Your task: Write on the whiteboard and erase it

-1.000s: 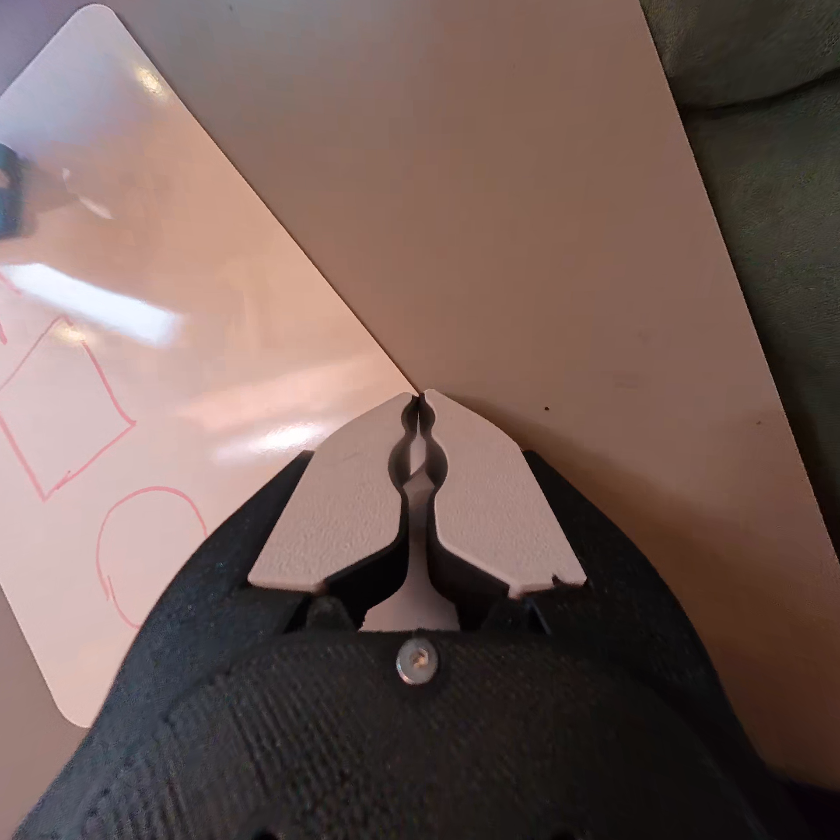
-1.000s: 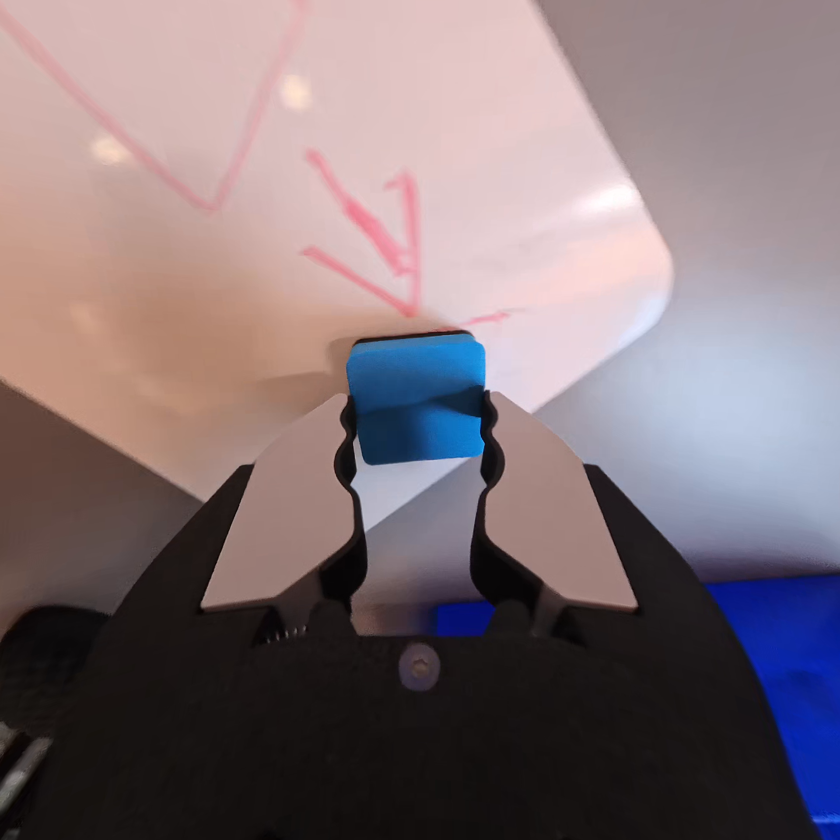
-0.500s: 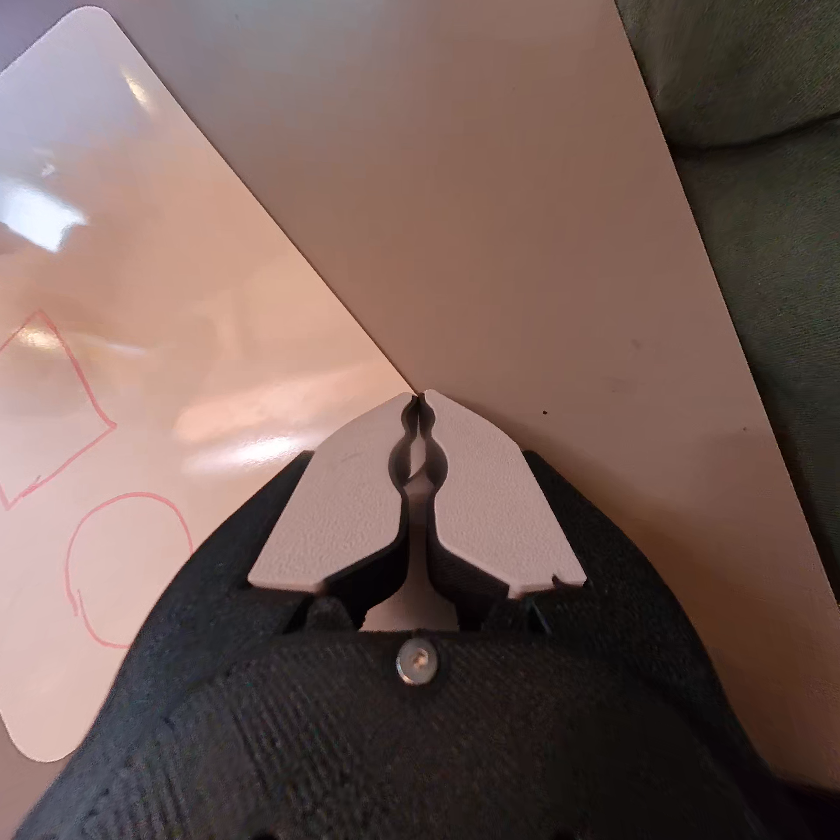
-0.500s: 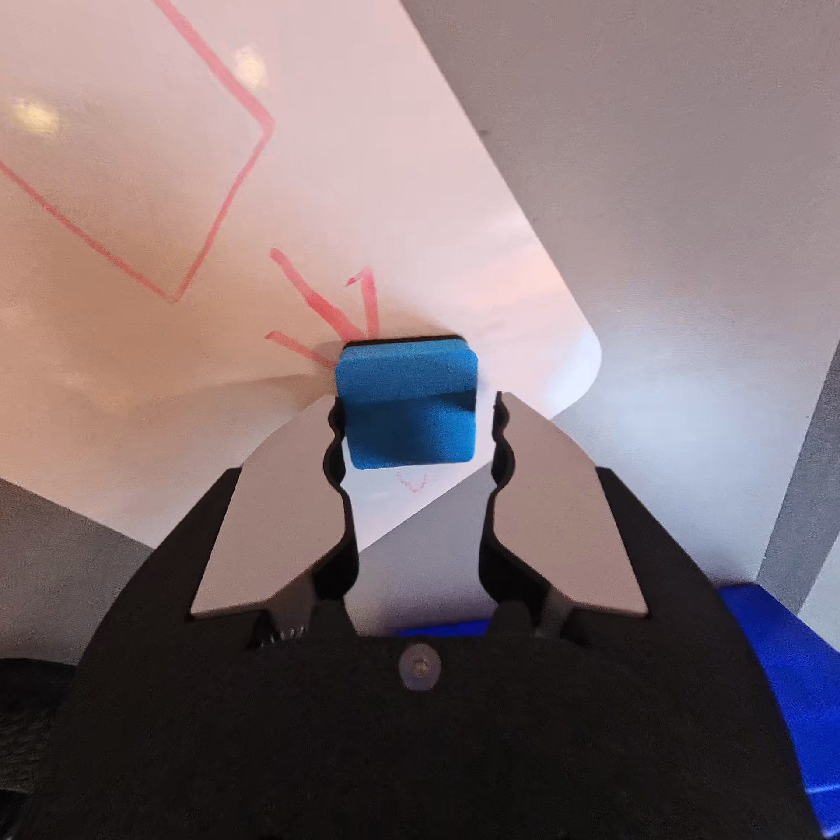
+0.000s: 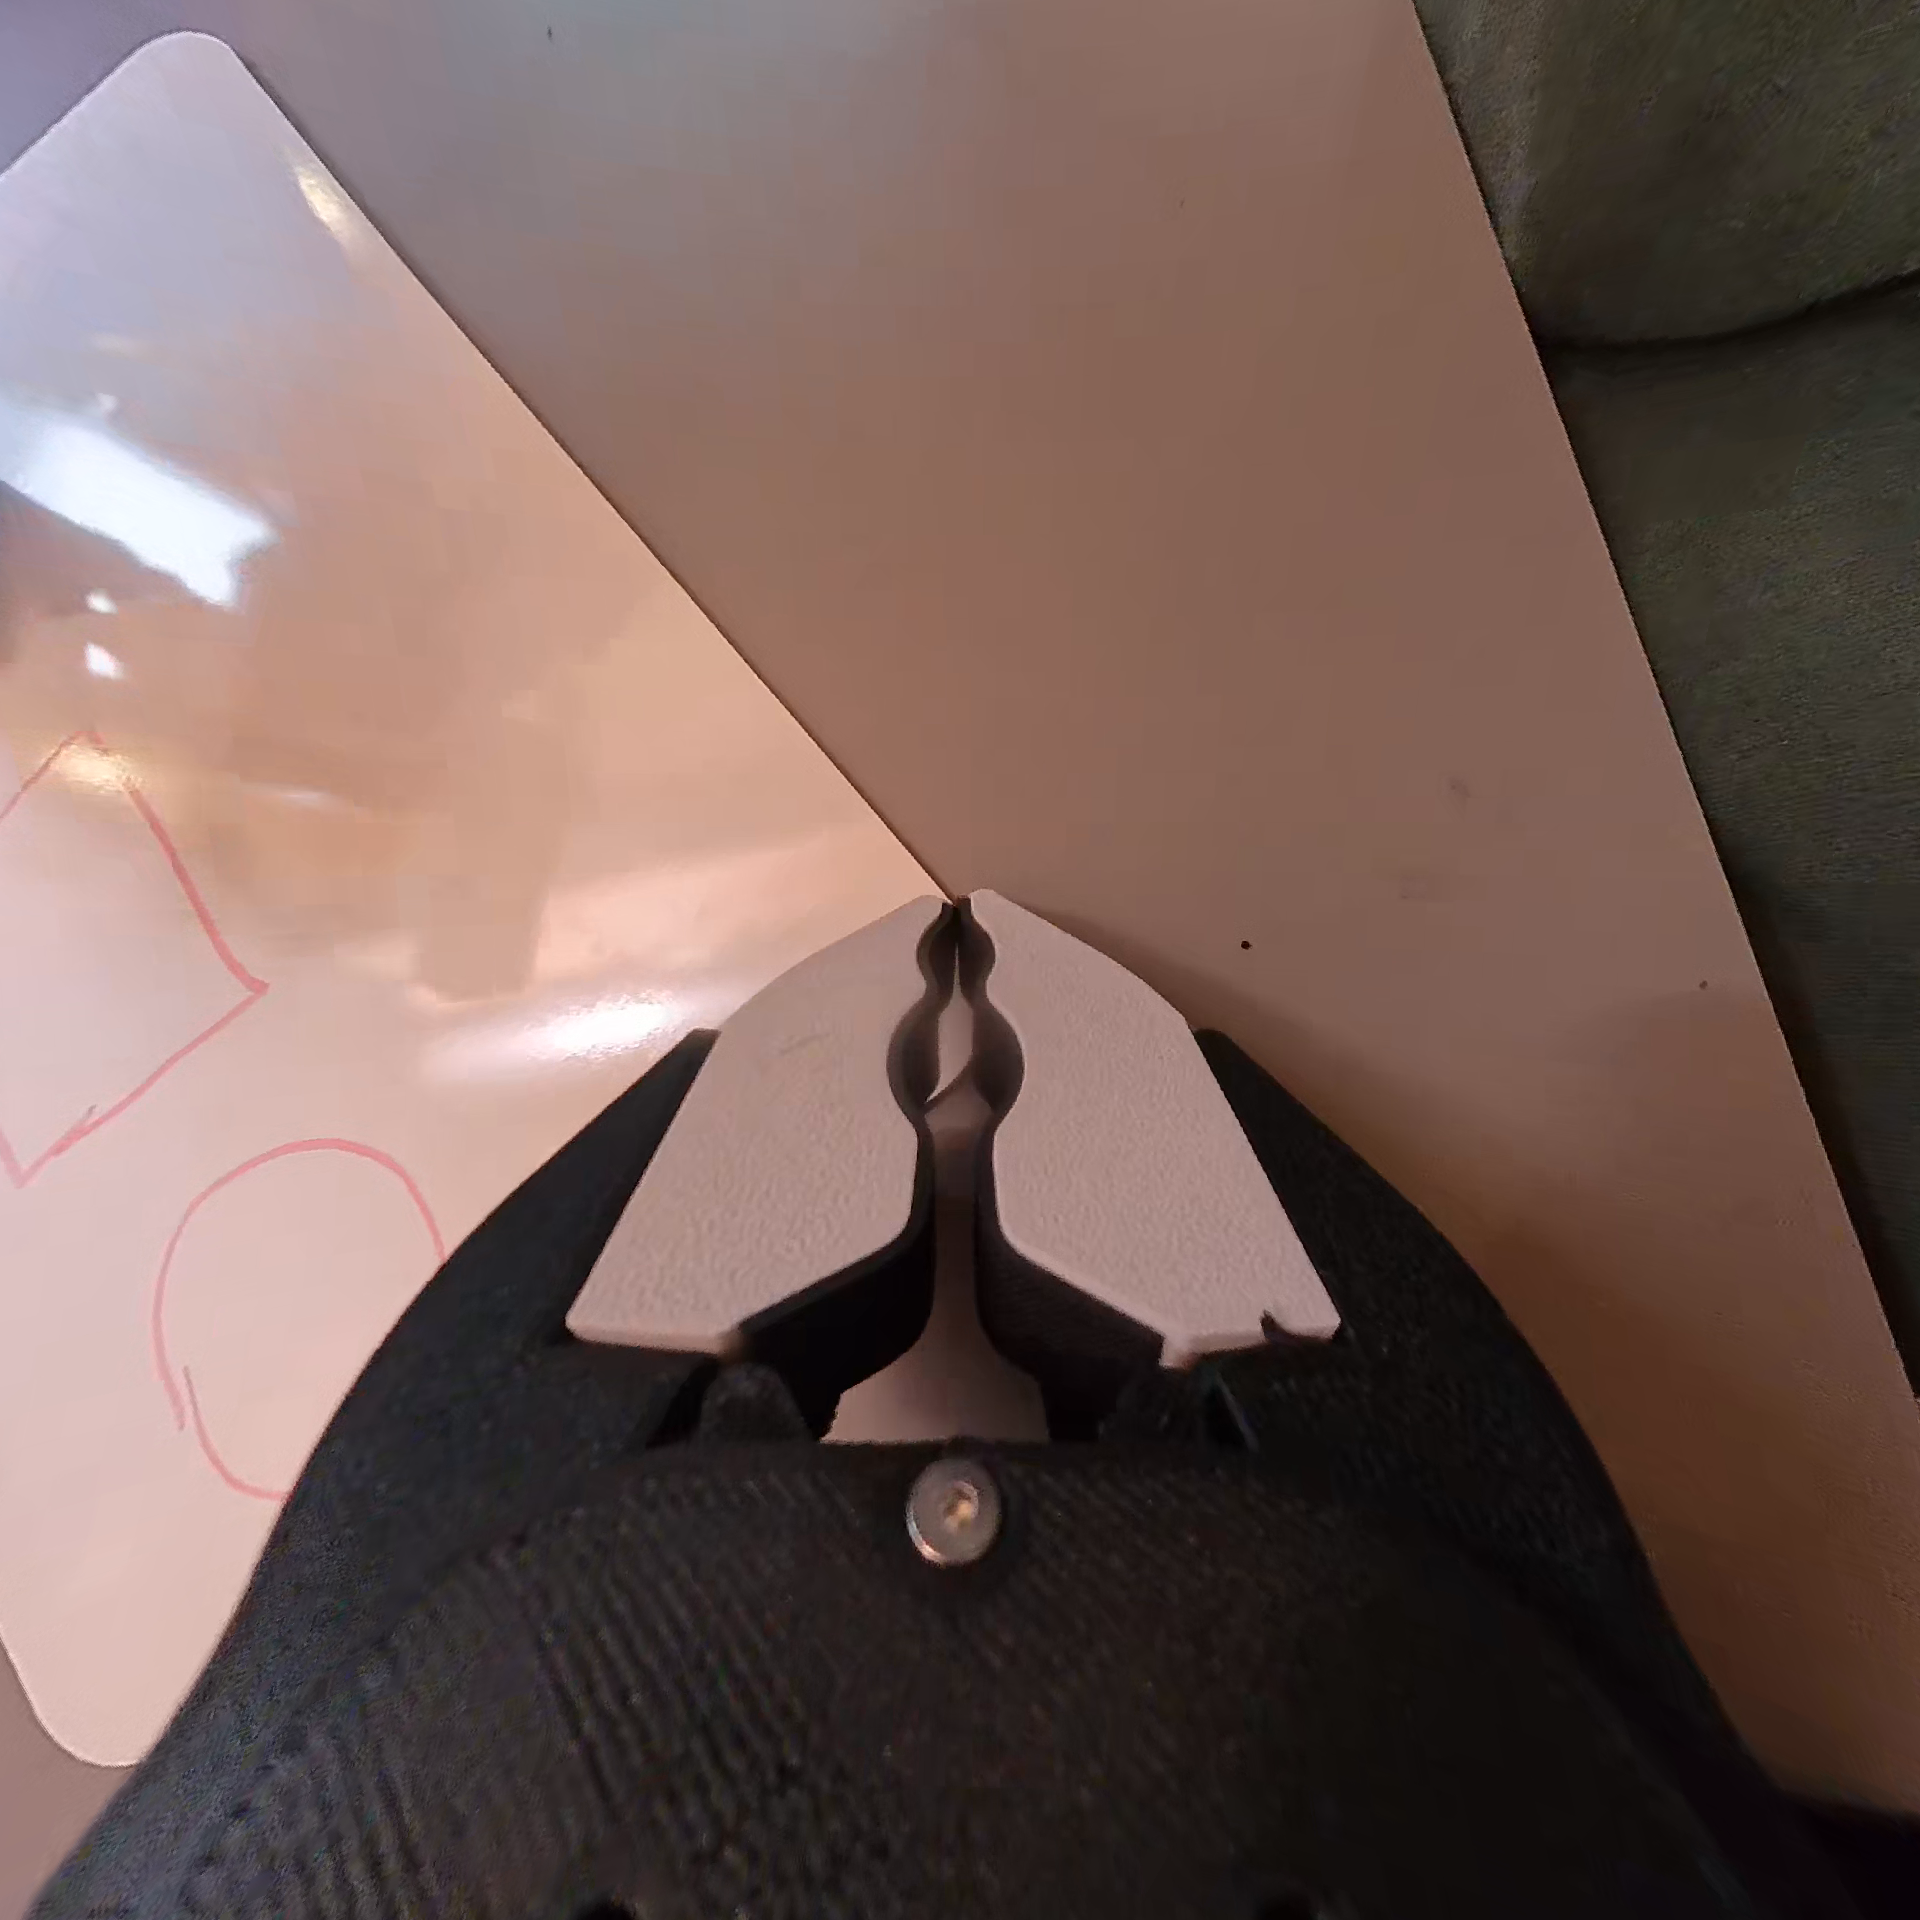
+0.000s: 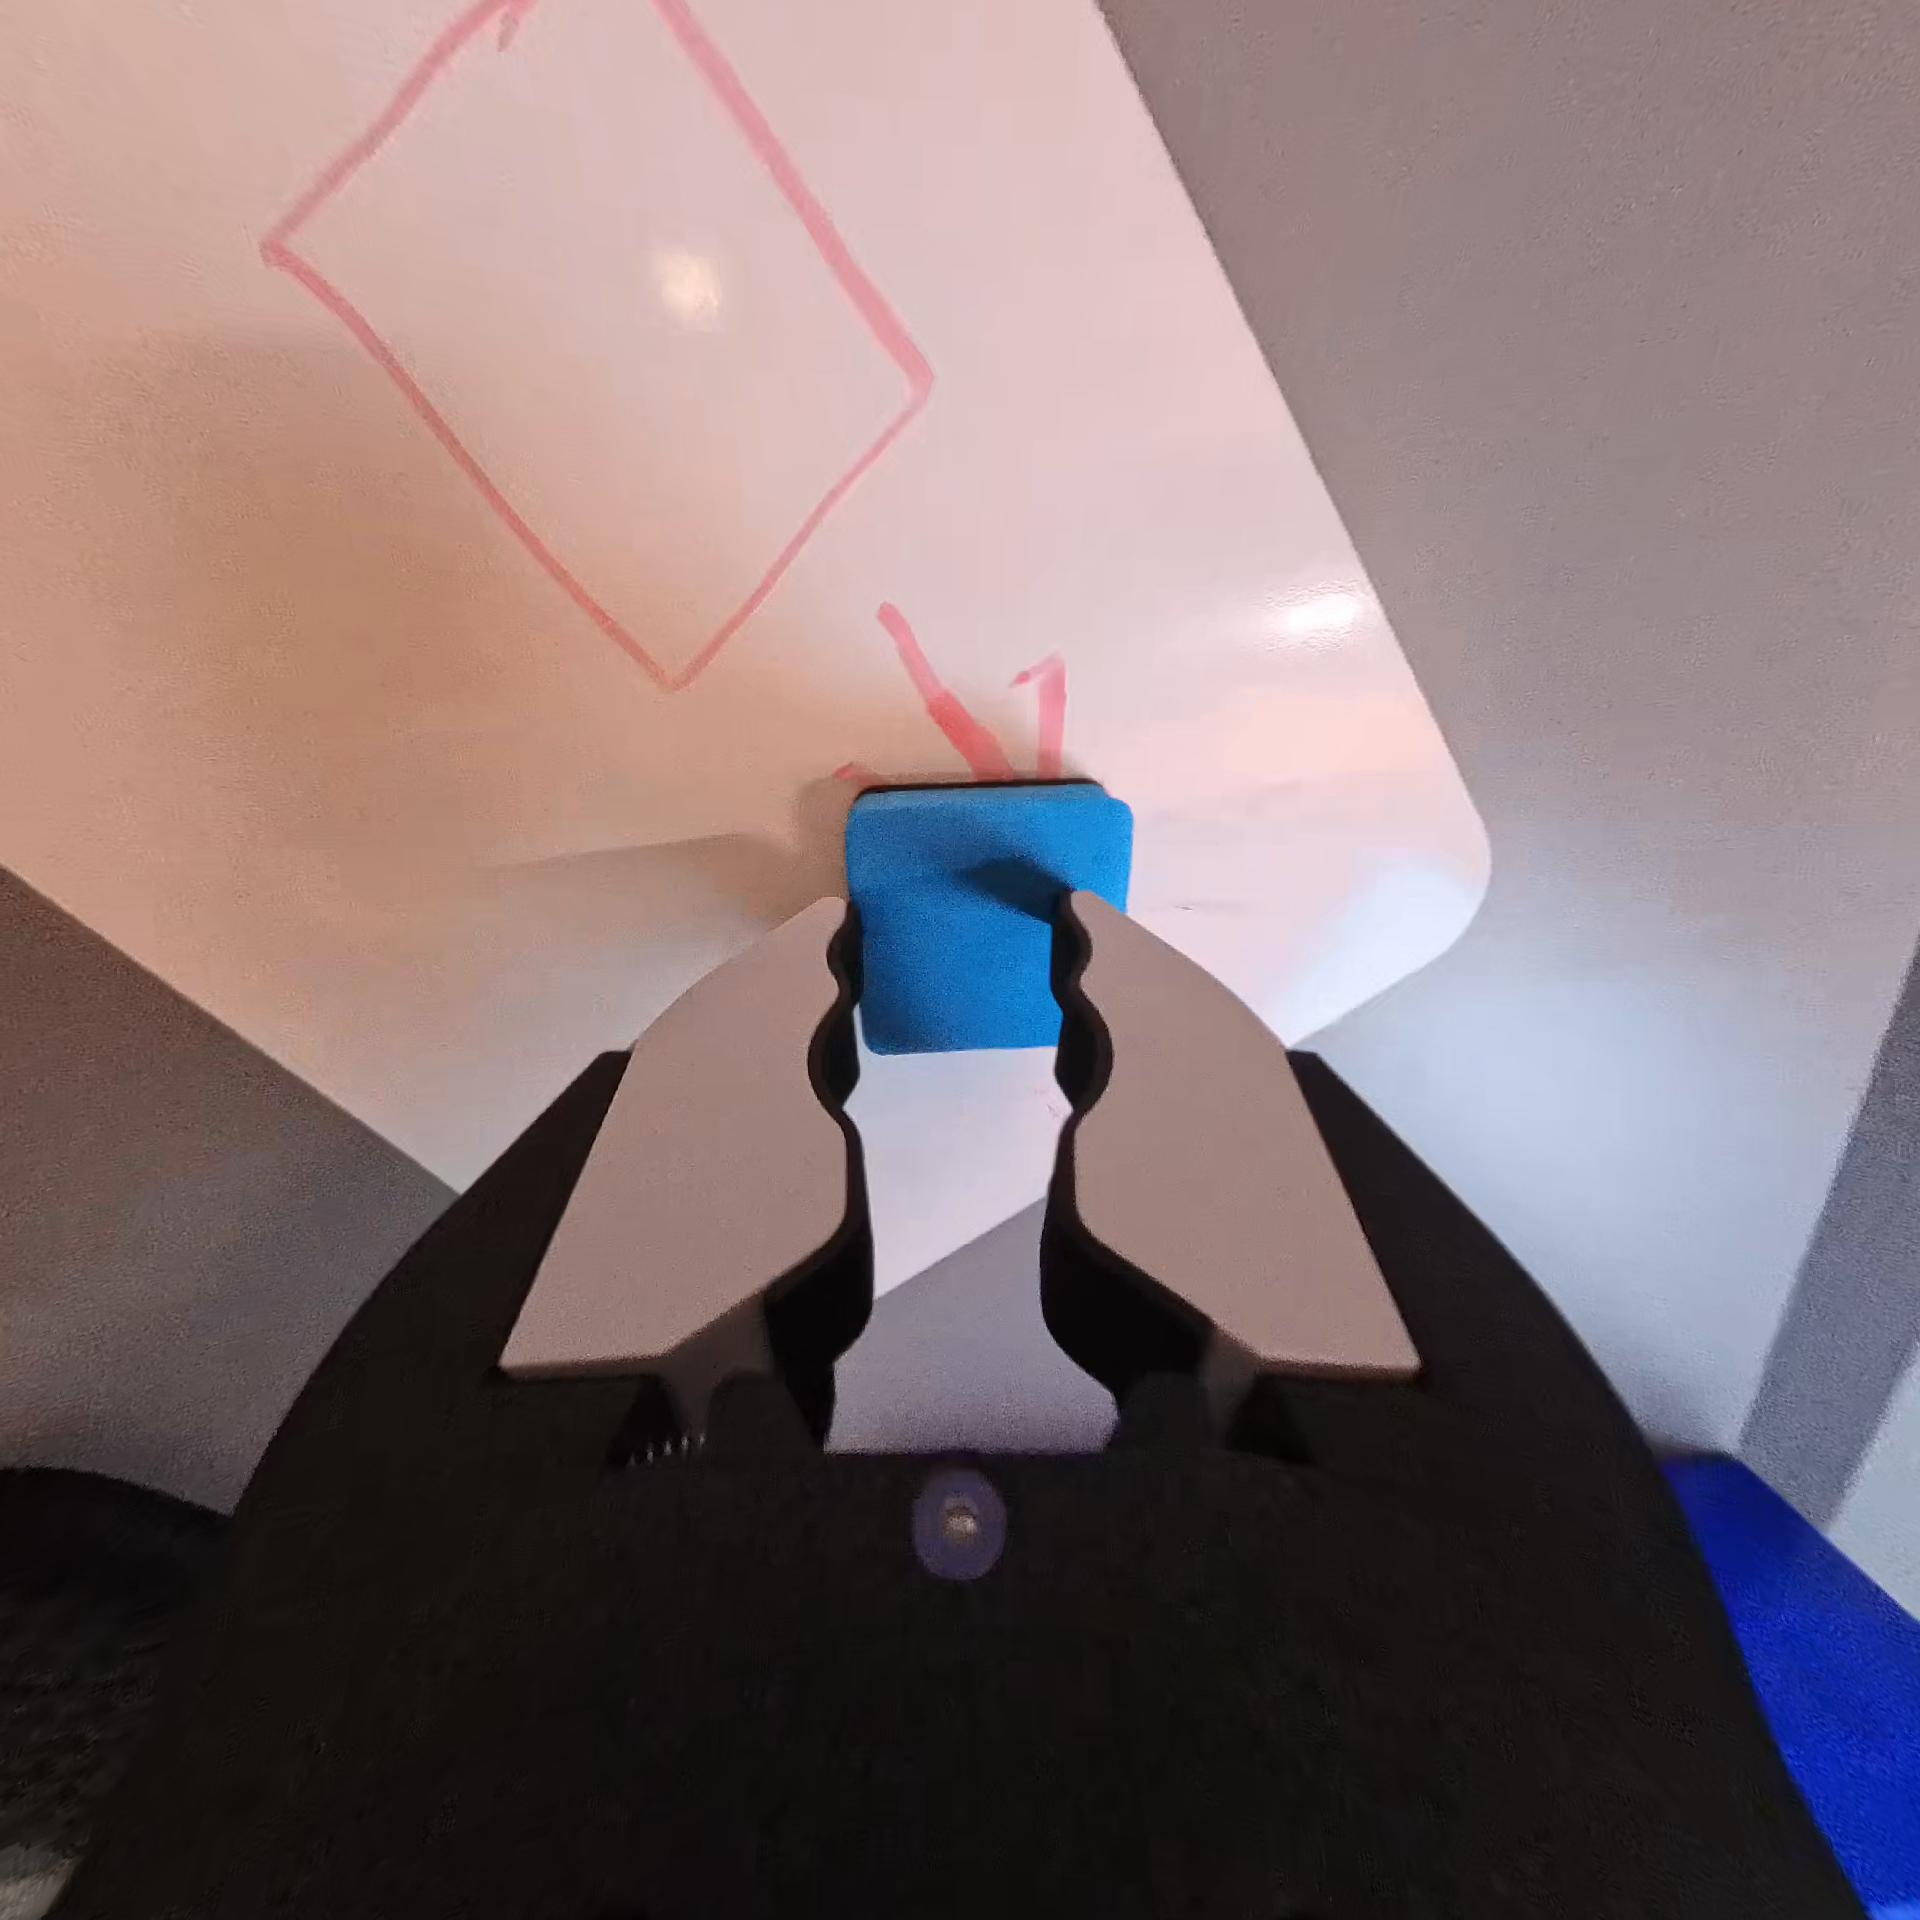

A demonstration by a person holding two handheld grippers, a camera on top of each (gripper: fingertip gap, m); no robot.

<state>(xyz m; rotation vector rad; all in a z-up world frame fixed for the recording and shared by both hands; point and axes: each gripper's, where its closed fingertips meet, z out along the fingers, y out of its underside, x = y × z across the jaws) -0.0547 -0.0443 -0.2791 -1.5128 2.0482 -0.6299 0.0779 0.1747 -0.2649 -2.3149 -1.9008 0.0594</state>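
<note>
The right claw (image 6: 956,914) squeezes the blue eraser (image 6: 982,914), which presses on the whiteboard (image 6: 312,831) right at the claw's tips. The left claw (image 5: 961,914) is closed tight on nothing, its tips at the board's edge. The board could slide if the wipe pushes hard. The eraser could slip out. Past the eraser wait red marks (image 6: 987,717), a red square (image 6: 592,343) and, left of the left claw, a circle (image 5: 301,1309). Nothing blocks them on the surface (image 5: 1143,520).
</note>
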